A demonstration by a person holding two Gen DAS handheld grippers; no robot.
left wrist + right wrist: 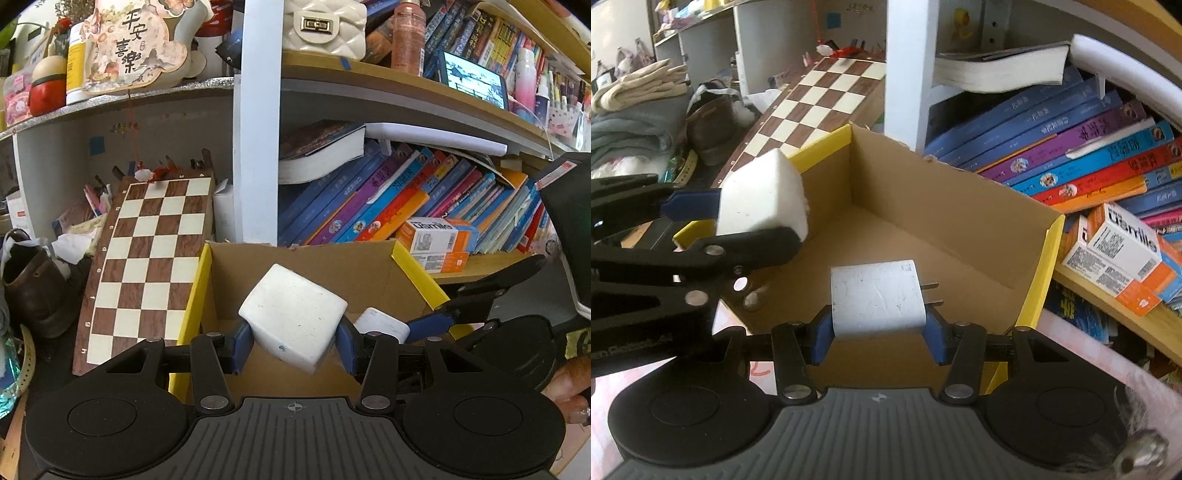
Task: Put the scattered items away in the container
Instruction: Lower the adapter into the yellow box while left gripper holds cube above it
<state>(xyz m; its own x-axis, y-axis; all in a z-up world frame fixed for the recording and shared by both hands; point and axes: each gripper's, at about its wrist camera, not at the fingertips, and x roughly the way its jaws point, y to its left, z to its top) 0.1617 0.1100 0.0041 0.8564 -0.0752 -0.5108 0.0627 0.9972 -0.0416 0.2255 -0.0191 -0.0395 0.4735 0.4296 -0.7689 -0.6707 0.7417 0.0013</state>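
Holding two white things over the open cardboard box point(960, 206) at once, both grippers look ready for the drop, so I judge the tidying to be at its placing step. The box, with yellow edging on its side walls, looks empty in the part both views show; nothing has gone in yet as far as can be told, and whether other loose items wait elsewhere is out of sight.

The left gripper point(293, 343) is clenched on a white foam block point(295, 314), its blue pads pressing the block's two sides, and in the right wrist view the block hangs above the box's left wall. The right gripper point(879, 325) is clamped on a white plug charger point(877, 299), prongs pointing right, held over the box floor near its front edge. What is left, in my judgement, is to lower each thing and let go.

Around the box: a chessboard point(147, 266) leans just beside its left wall, a row of slanted books point(388, 195) fills the shelf behind, and an orange-and-white carton point(436, 236) lies on the shelf near the right wall. A brown shoe point(33, 291) sits farther left. Nothing blocks the box mouth, but the two grippers are close together, so they could knock each other on the way down.
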